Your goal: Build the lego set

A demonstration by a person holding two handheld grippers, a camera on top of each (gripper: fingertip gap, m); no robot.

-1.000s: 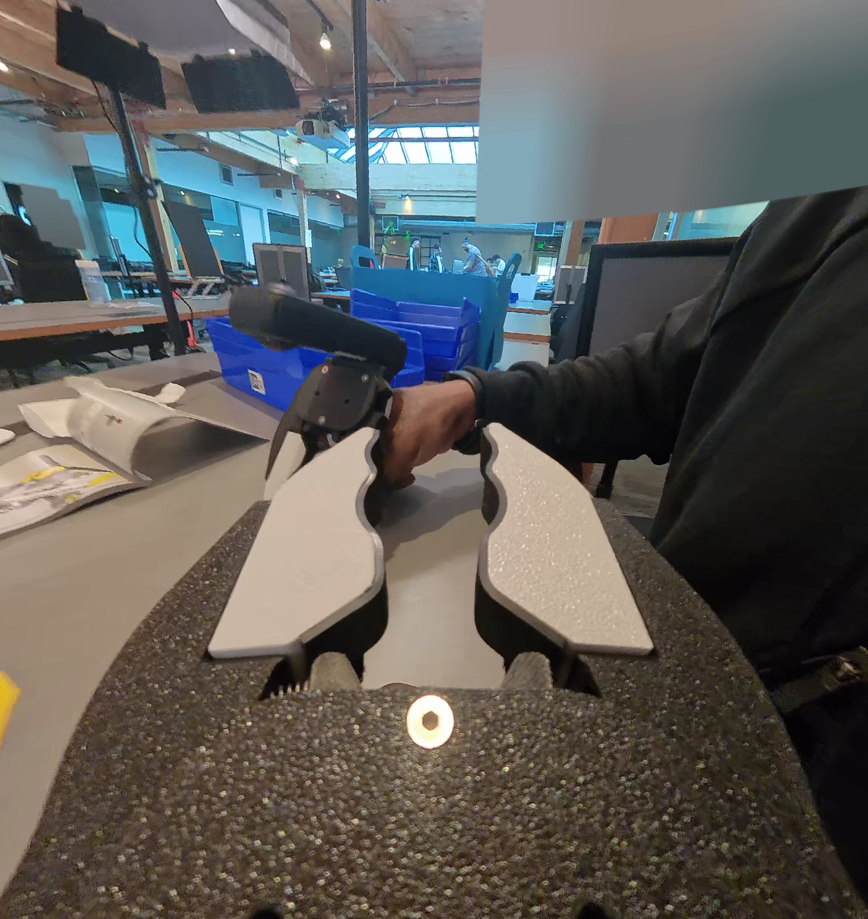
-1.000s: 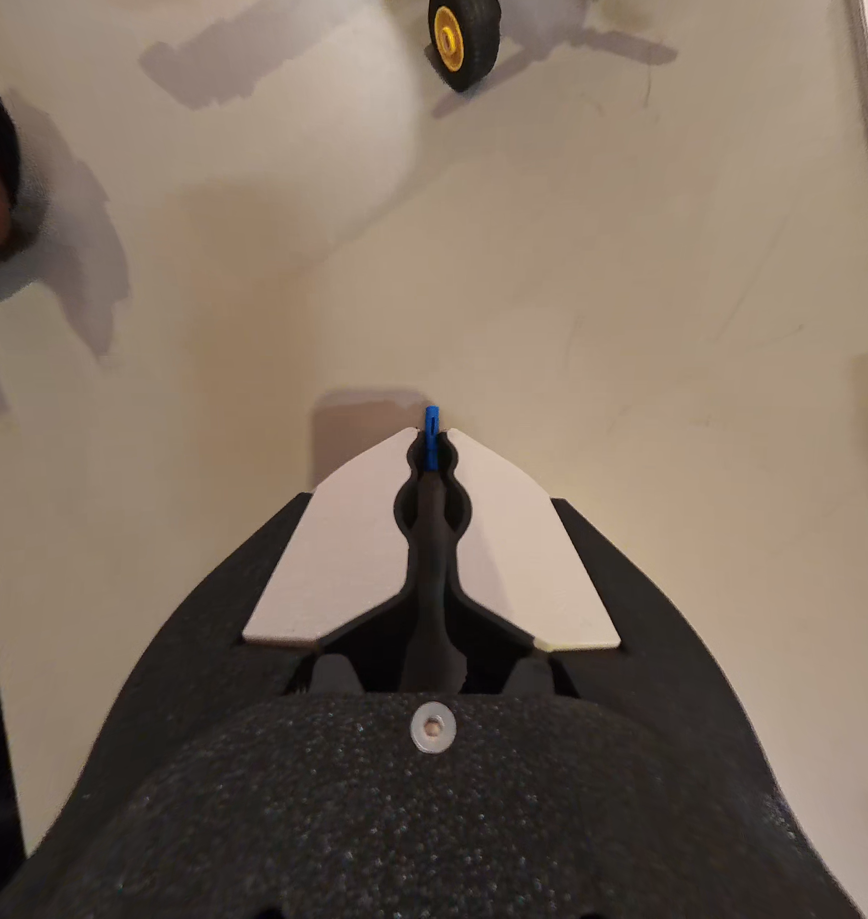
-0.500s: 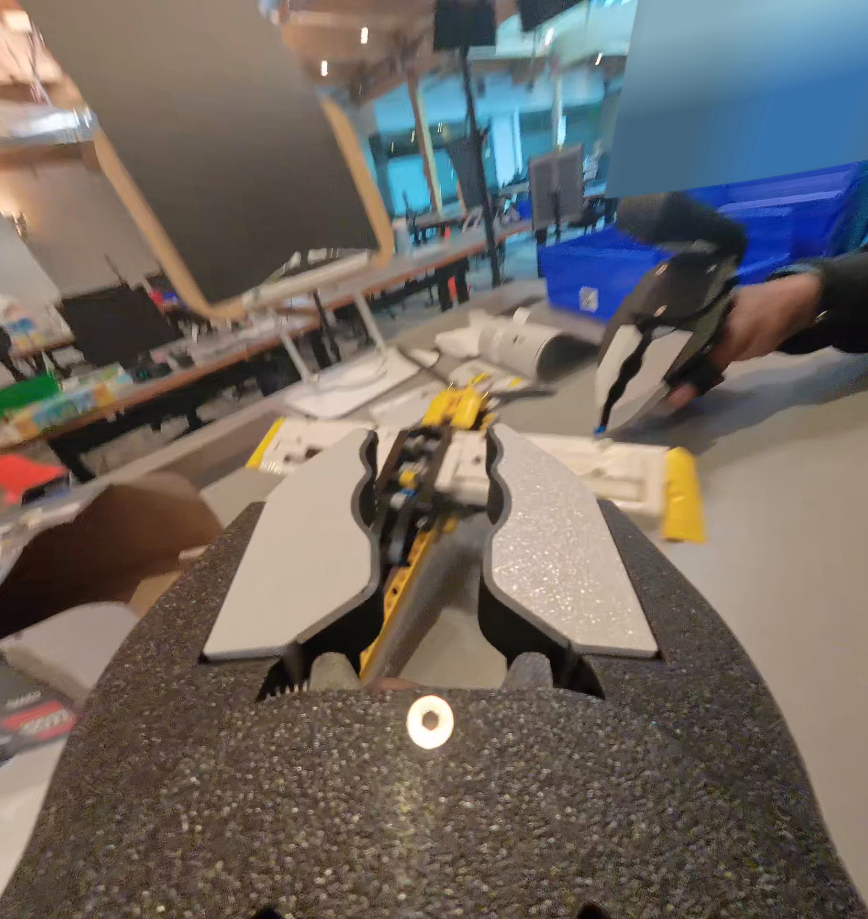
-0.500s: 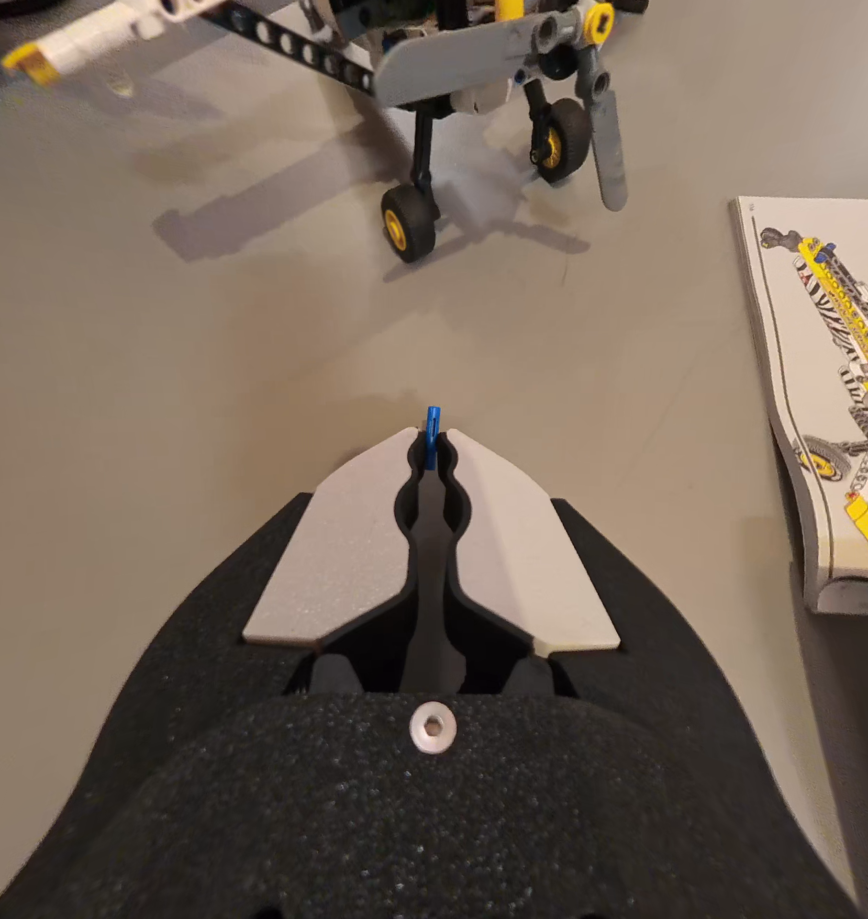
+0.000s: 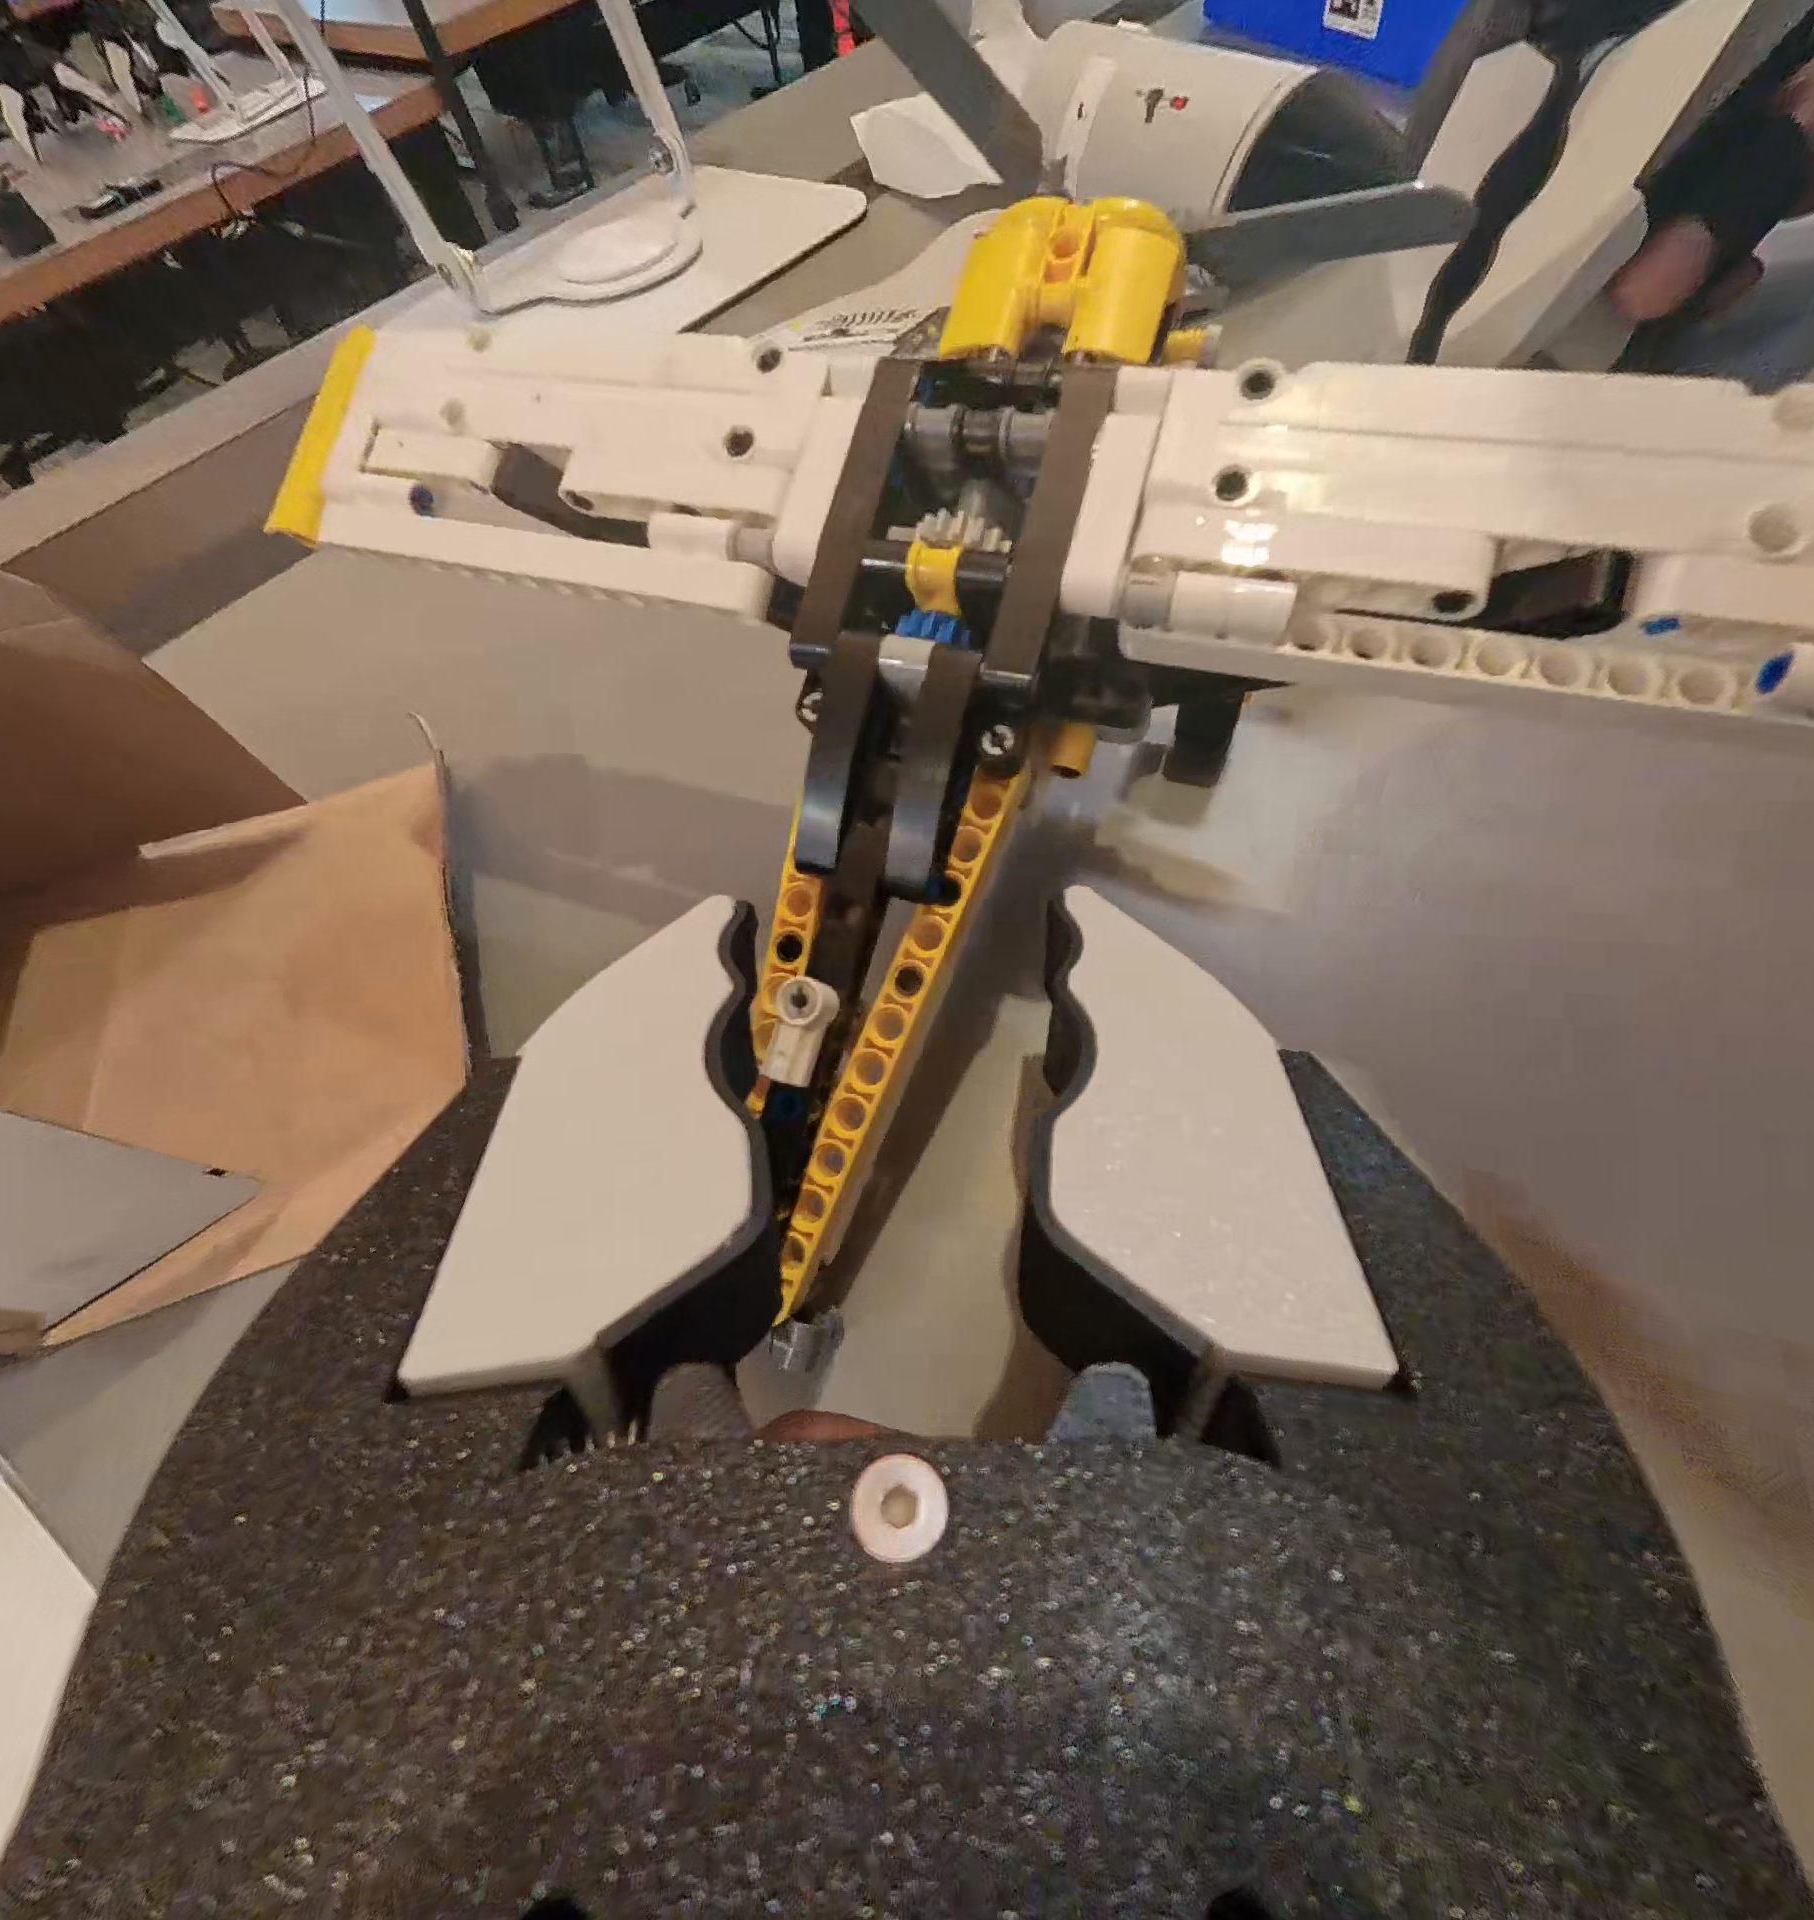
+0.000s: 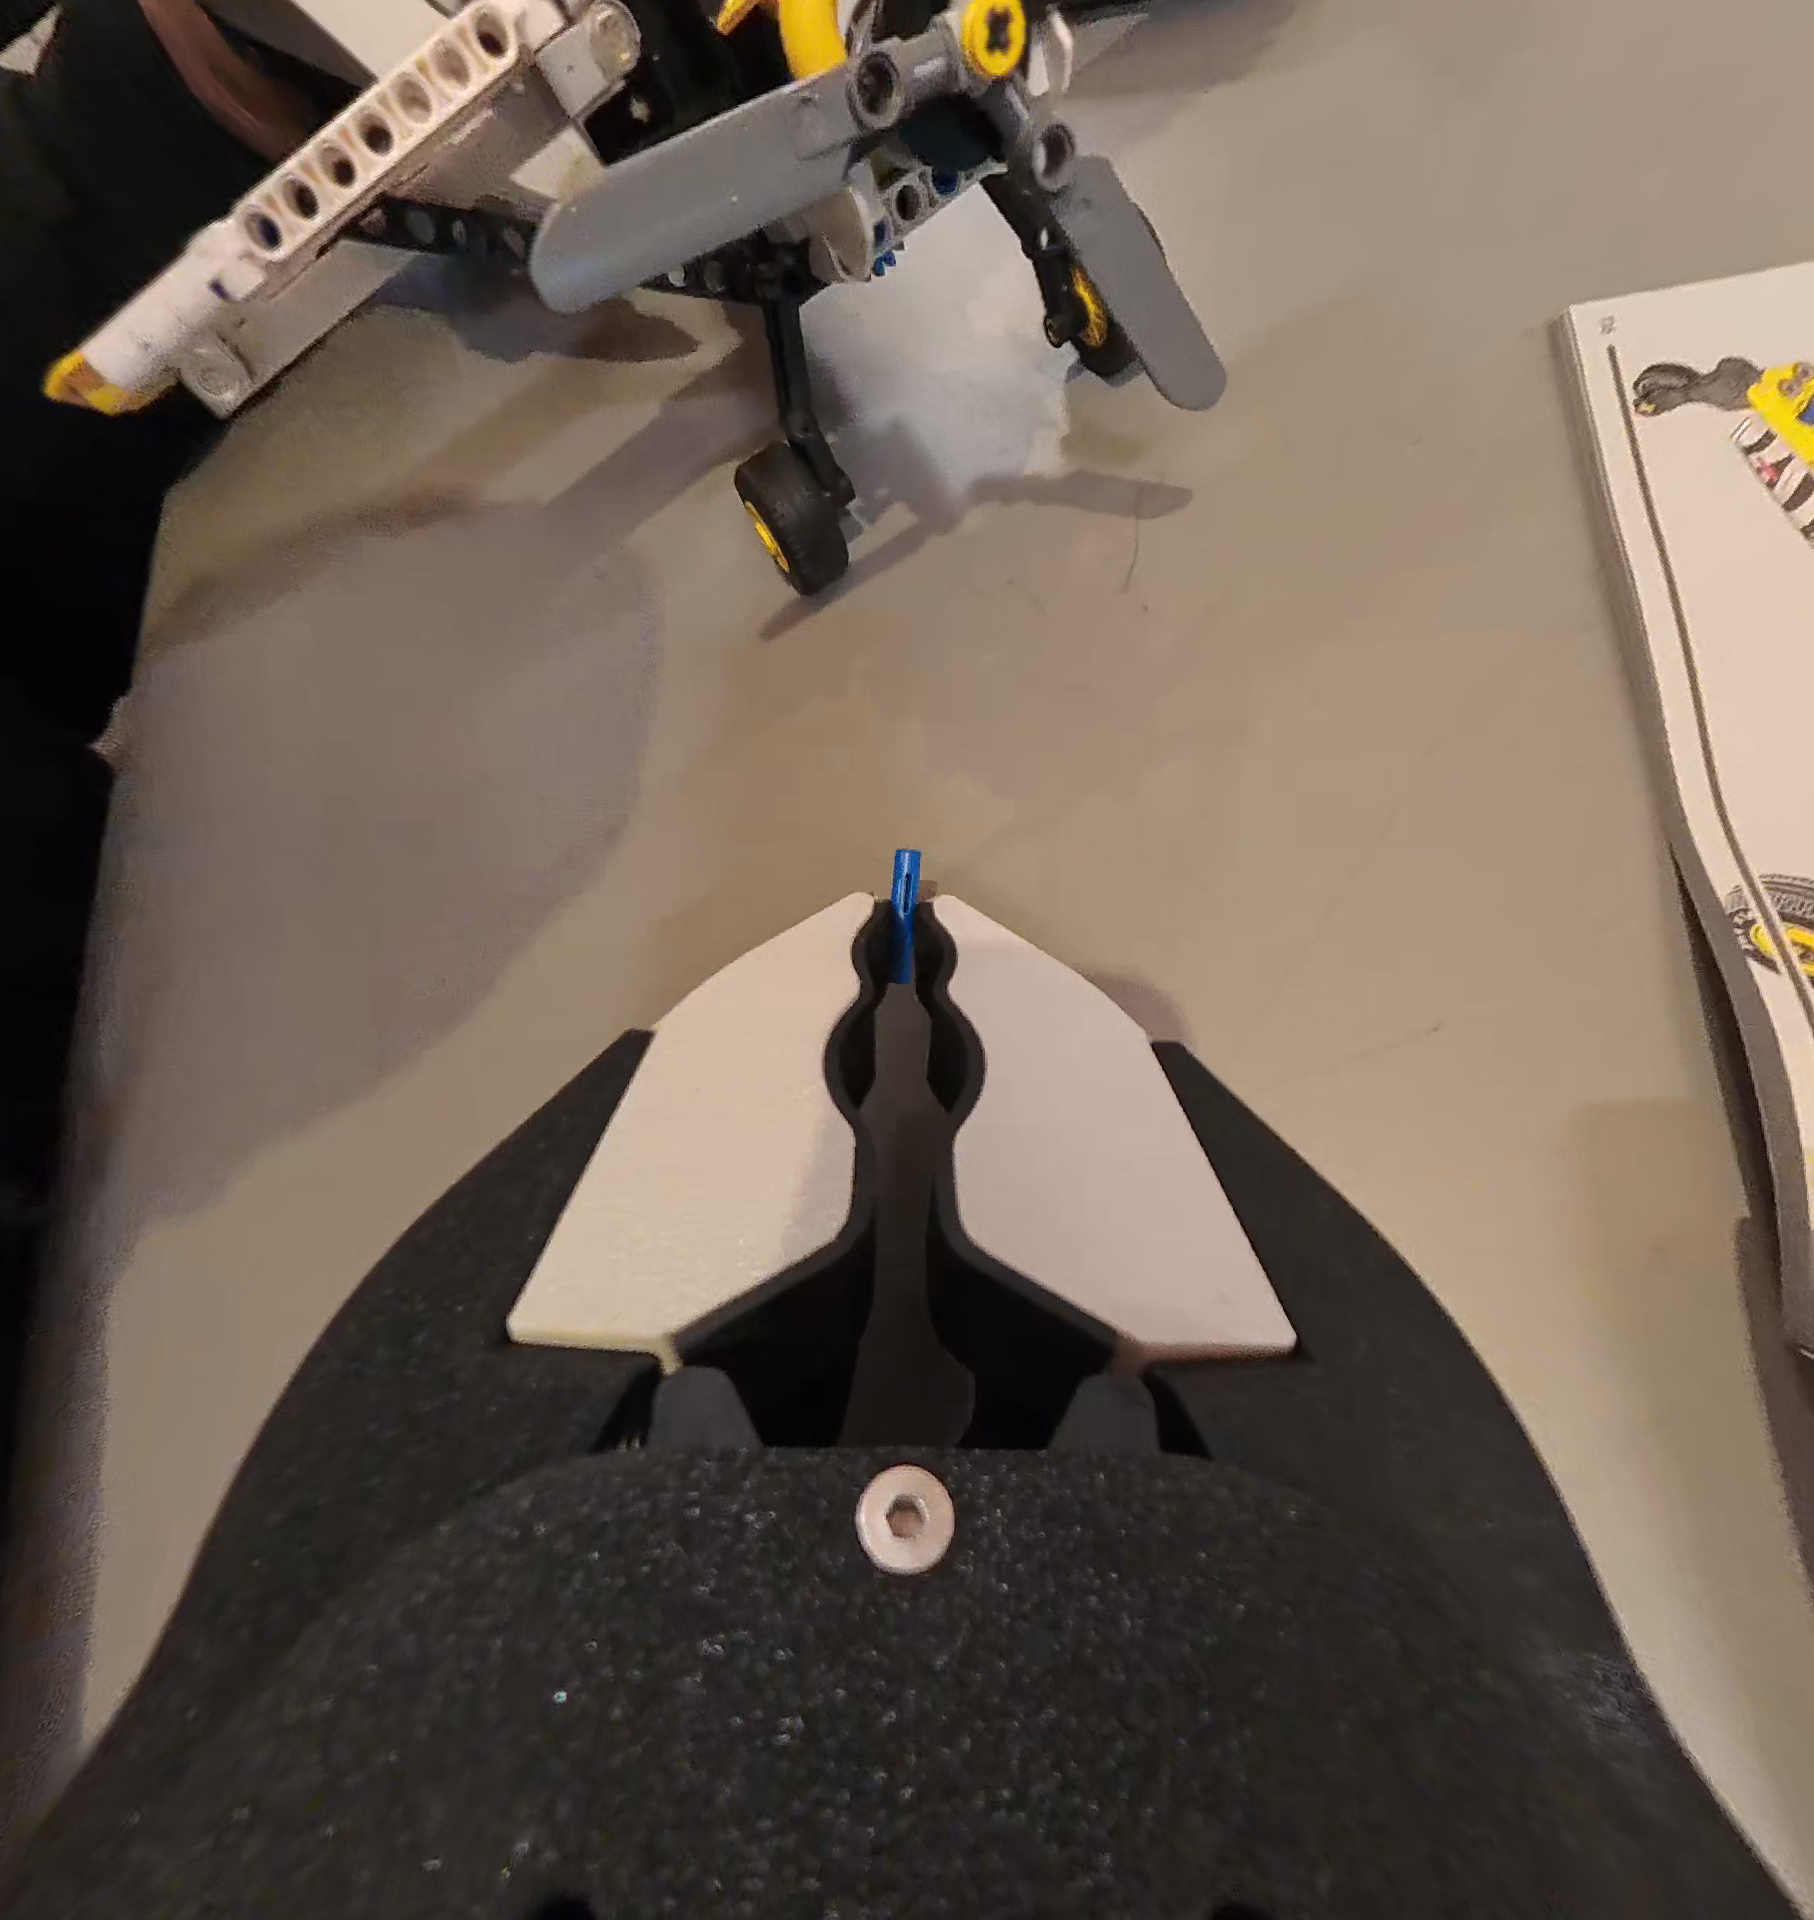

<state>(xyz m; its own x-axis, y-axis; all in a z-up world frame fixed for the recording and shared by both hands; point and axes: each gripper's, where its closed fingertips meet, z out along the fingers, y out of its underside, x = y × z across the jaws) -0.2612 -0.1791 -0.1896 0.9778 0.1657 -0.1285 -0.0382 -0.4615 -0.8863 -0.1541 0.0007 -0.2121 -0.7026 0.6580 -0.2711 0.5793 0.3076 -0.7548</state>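
Your right gripper [image 6: 905, 902] pinches a blue pin [image 6: 903, 894], not yet fitted; your left gripper [image 5: 898, 914] spreads around the plane's yellow tail beams [image 5: 882, 1049], unclamped.

Print shows on the booklet [image 6: 1713, 727] and a blue bin's sticker [image 5: 1360, 16]; none is legible.

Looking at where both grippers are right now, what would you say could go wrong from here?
The right gripper pinches a small blue pin by its tip only; it could twist or slip out. The left gripper stands open around the toy plane's yellow tail beams, with a clear gap at its right finger, so closing may shove the plane sideways. The instruction booklet lies close by.
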